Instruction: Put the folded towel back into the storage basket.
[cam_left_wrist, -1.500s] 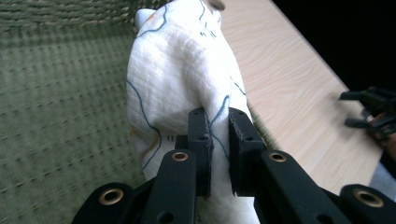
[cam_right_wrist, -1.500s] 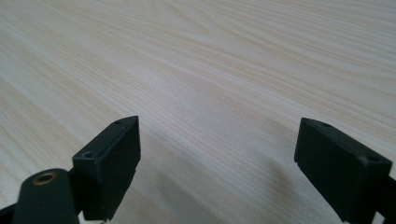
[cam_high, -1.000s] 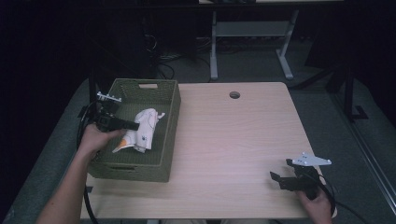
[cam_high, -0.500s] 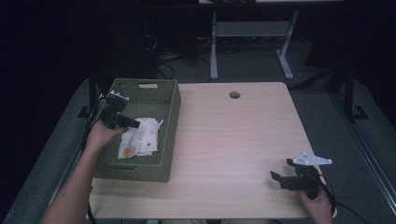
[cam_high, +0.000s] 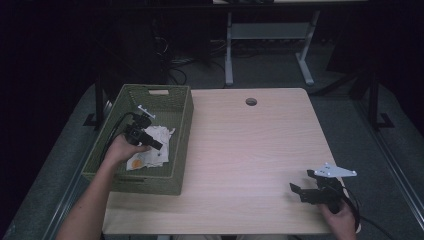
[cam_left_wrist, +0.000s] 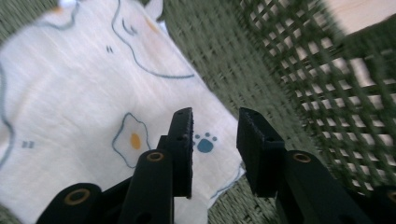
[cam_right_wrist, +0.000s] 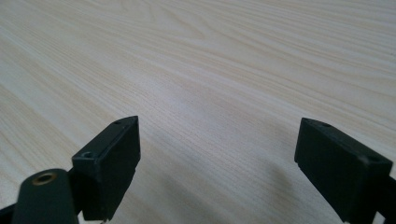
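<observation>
A white cloth (cam_high: 150, 151) printed with fried eggs and paw marks lies flat on the bottom of a green woven basket (cam_high: 181, 117) at the table's left. My left gripper (cam_high: 158, 145) hangs just above the cloth inside the basket. In the left gripper view the cloth (cam_left_wrist: 70, 93) spreads beneath the left gripper (cam_left_wrist: 215, 116), which is open with nothing between its jaws. The basket wall (cam_left_wrist: 303, 84) rises to their right. My right gripper (cam_high: 301, 180) rests low at the table's front right. It stands wide open (cam_right_wrist: 218, 128) over bare wood.
The light wooden table (cam_high: 250, 150) has a round cable hole (cam_high: 251, 102) near its far edge. Beyond the table stand a dark floor and the legs of a white frame (cam_high: 229, 50). A black cable trails from the left gripper over the basket's left rim.
The left gripper carried the bunched cloth down into the basket and let it go; the cloth now lies flat. The right gripper has not moved.
</observation>
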